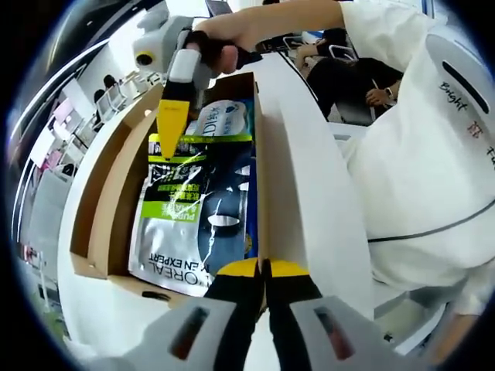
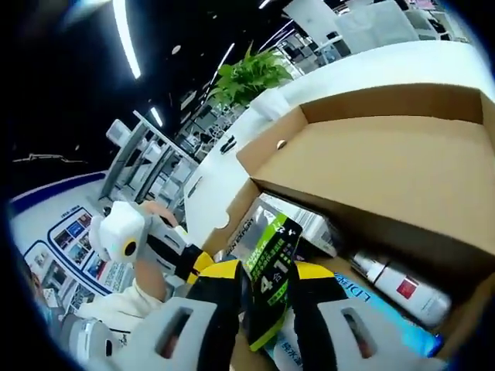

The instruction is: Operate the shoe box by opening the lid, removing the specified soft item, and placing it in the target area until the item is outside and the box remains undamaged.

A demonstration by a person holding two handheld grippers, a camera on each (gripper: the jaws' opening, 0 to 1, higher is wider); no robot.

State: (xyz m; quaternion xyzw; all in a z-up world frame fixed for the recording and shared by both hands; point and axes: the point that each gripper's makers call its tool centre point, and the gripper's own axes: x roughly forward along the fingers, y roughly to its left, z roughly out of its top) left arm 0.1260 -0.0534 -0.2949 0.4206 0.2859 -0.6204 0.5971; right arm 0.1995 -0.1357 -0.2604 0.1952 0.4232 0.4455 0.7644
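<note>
Nearest the lens in the left gripper view, the left tool (image 1: 264, 270) is seen with its yellow-tipped jaws pressed together on nothing, at the near edge of the shoe box (image 1: 116, 178). The box stands open on the white bench (image 1: 309, 193), its lid (image 2: 387, 166) folded back, as shown in the right gripper view. Glossy sachets are stacked inside, with a white bottle (image 2: 402, 287) lying to the right in the right gripper view.

The soft item, a green and black sachet (image 2: 272, 278), is pinched at one edge by the right tool (image 2: 267, 297); in the left gripper view that tool (image 1: 172, 127) is seen at the far part of the box. The sachet is judged light, limp and slick, so sagging or slipping is likely. A firm hold on the flat sealed border, clear of the box wall, is judged safest.
</note>
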